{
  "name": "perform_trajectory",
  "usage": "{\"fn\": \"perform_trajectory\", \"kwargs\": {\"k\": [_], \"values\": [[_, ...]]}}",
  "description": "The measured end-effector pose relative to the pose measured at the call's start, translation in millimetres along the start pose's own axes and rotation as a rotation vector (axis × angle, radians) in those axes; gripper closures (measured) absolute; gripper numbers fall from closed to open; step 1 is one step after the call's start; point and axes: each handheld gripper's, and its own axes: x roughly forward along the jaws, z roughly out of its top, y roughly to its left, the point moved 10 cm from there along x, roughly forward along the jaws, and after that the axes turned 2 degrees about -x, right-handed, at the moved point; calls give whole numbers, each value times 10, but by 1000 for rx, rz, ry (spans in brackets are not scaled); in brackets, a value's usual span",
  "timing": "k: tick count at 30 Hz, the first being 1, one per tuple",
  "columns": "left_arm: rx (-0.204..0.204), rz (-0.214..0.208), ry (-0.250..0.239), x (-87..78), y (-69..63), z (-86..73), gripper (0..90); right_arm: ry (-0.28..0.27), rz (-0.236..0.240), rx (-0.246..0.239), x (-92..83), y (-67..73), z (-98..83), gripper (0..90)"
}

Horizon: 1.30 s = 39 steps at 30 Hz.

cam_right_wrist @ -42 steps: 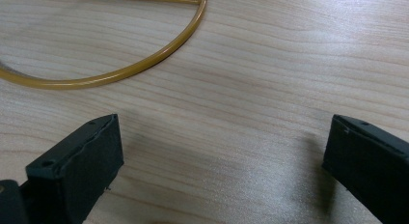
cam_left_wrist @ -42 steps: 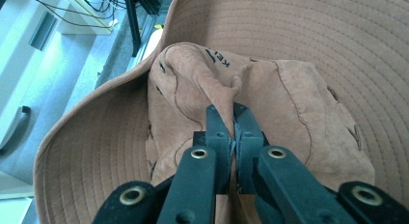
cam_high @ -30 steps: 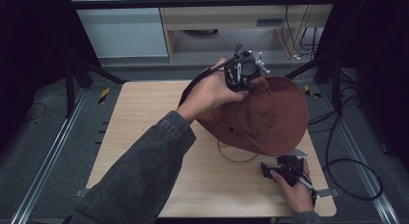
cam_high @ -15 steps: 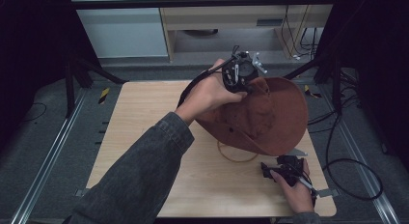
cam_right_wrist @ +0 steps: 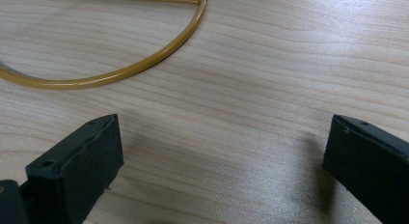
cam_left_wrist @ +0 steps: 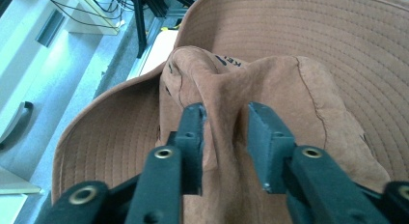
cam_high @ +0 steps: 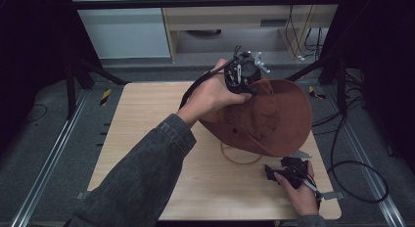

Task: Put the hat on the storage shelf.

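With the left gripper (cam_left_wrist: pixel 224 122) just opening around the brown hat (cam_high: pixel 274 119) crown fold (right gripper (cam_right_wrist: pixel 222 161) gaping empty beside it), the hat could slump onto the yellow cord (cam_right_wrist: pixel 140 64).

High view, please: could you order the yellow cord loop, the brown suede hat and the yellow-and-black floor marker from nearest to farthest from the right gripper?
1. Yellow cord loop, on the table, just left of the right gripper.
2. Brown suede hat, beyond it.
3. Yellow-and-black floor marker, far left, off the table.

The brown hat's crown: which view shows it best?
The left gripper view: the hat has its pinched crown fold between the left tongs, which have just been opening. The high view shows brim and crown from afar; the right gripper view shows its cord.
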Motion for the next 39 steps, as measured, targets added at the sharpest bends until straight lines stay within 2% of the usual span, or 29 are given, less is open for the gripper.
{"fn": "perform_trajectory", "kwargs": {"k": [15,20,27,32,33,39], "values": [[-28,23,-27,-70,38,13,452,0,0,-1,0,-1,0,4],[-28,13,-31,-70,3,30,400,0,0,-1,0,-1,0,4],[-35,14,-56,-89,-33,45,256,0,0,0,0,0,0,4],[-64,9,-91,-196,-29,36,150,0,0,-1,0,-1,1,4],[-78,16,-112,-255,-20,21,134,0,0,0,0,0,0,4],[-98,39,-158,-476,6,-112,90,0,0,0,0,0,0,4]]}}
